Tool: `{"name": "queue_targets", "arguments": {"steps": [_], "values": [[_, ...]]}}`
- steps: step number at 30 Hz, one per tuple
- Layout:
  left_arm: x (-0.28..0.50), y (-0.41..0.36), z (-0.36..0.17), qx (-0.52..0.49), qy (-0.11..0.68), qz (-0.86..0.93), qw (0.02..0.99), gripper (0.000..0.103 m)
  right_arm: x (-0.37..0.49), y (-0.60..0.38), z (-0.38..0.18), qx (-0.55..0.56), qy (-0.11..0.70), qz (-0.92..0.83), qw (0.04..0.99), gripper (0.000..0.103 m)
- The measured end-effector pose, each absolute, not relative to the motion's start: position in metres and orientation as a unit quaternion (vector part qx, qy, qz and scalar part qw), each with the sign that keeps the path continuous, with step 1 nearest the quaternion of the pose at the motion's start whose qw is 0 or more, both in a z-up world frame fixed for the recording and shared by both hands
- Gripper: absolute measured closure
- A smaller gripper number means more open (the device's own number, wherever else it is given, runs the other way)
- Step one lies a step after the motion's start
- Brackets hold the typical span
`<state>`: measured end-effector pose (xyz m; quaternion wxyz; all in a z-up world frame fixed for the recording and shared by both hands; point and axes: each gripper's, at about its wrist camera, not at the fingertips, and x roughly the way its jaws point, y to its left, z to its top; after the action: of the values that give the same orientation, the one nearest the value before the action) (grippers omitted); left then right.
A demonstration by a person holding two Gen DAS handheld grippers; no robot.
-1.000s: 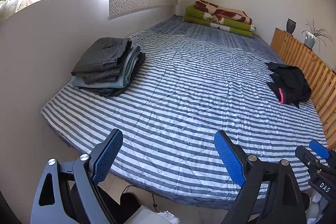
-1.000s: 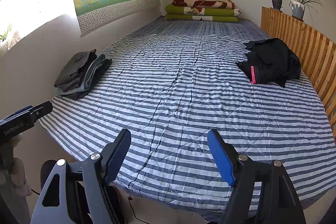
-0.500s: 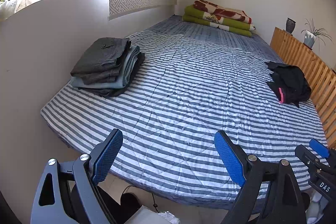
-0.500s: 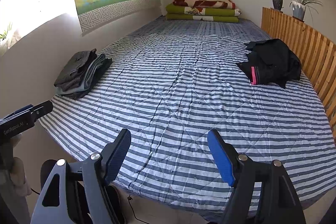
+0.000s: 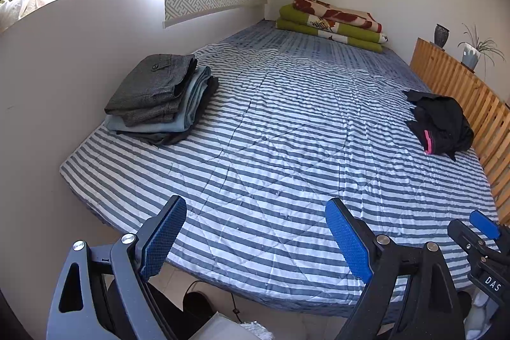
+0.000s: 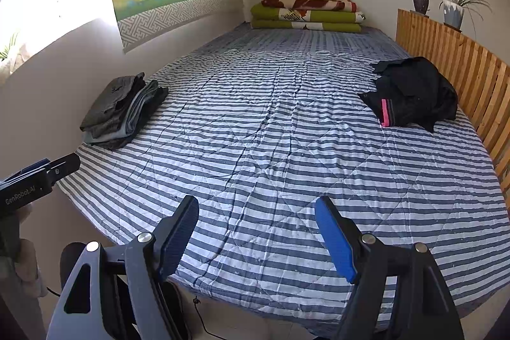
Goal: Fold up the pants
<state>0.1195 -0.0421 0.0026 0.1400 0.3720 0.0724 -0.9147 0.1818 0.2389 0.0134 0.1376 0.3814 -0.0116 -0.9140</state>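
Nearest to us, both tongs hang over the foot edge of the bed: our left tongs [image 5: 255,231] and our right tongs [image 6: 256,233] each stand with their blue pads wide apart and nothing between them. Against the views from a second ago almost nothing has changed; the scene has drifted only a trace and neither pair has closed or reached, so we judge that no fold has begun and the approach is still to come. Beyond the tongs the striped quilt [image 6: 271,142] lies bare across the middle of the bed. At about ten o'clock in the right view sits a stack of folded pants [image 6: 122,112], close to the wall. At about two o'clock lies the crumpled black pants [image 6: 411,93] with a pink stripe, near the wooden slatted rail [image 6: 462,66]; these look to be the next to fold. Farthest off, folded blankets [image 6: 306,13] rest at twelve o'clock.
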Motion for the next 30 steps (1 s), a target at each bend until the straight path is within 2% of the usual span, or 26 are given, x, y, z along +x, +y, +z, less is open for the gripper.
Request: {"name": "queue_targets", "arguments": {"steps": [30], "values": [[0.062, -0.030, -0.031, 0.405, 0.052, -0.907, 0.105, 0.012, 0.153, 0.254, -0.015, 0.412, -0.033, -0.903, 0.116, 0.031]]}}
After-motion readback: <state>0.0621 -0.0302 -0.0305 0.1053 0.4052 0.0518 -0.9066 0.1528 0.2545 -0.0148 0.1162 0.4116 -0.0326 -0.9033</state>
